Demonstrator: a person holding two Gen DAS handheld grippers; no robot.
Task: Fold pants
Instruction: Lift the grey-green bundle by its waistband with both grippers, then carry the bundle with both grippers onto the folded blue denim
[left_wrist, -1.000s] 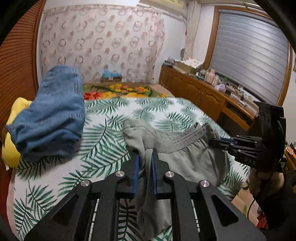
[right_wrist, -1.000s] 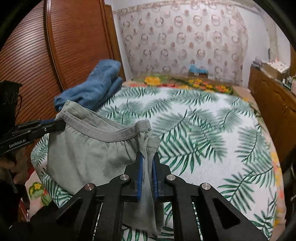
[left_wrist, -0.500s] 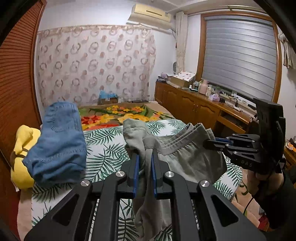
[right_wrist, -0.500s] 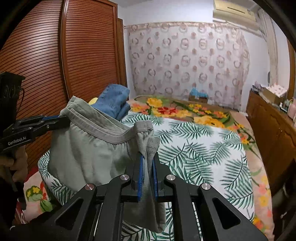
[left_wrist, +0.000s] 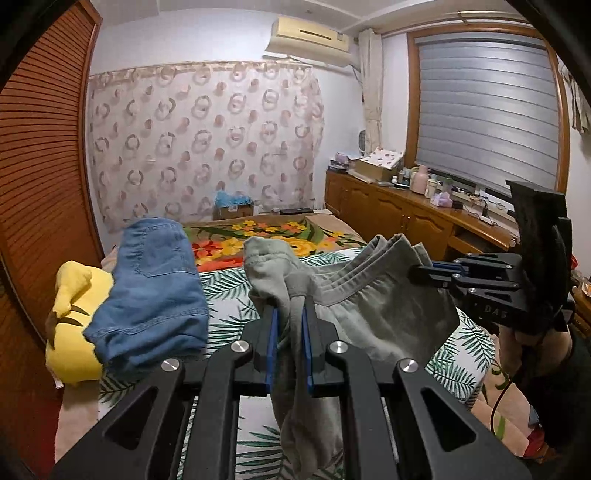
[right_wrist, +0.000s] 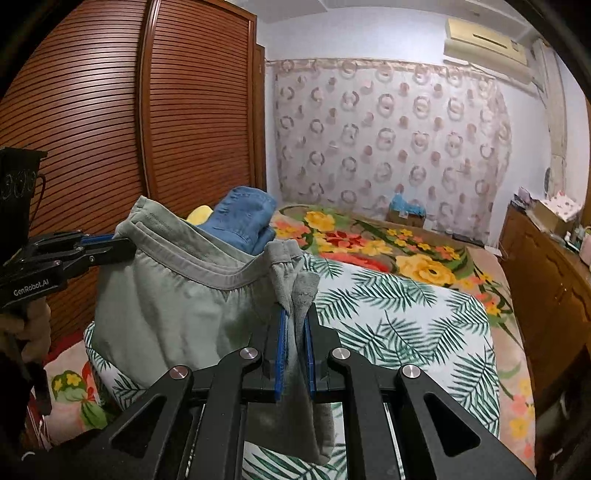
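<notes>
Grey-green pants (left_wrist: 373, 310) hang stretched by the waistband between my two grippers, above the bed. In the left wrist view my left gripper (left_wrist: 290, 311) is shut on one bunched end of the waistband, and cloth droops down between its blue pads. My right gripper (left_wrist: 416, 274) comes in from the right, shut on the other end. The right wrist view shows the same from the other side: the right gripper (right_wrist: 295, 314) clamps bunched fabric, the pants (right_wrist: 166, 310) sag to the left, and the left gripper (right_wrist: 125, 246) pinches the far corner.
The bed (right_wrist: 406, 325) has a palm-leaf sheet and a flowered blanket (right_wrist: 369, 243) behind it. Folded blue jeans (left_wrist: 155, 291) lie on a yellow cushion (left_wrist: 70, 325) at the bed's left edge. A slatted wooden wardrobe (right_wrist: 92, 129) stands on the left, a cluttered wooden sideboard (left_wrist: 406, 218) on the right.
Both grippers have risen together with the pants, which now hang higher off the sheet. More wall and ceiling show in both views. The grips are unchanged.
</notes>
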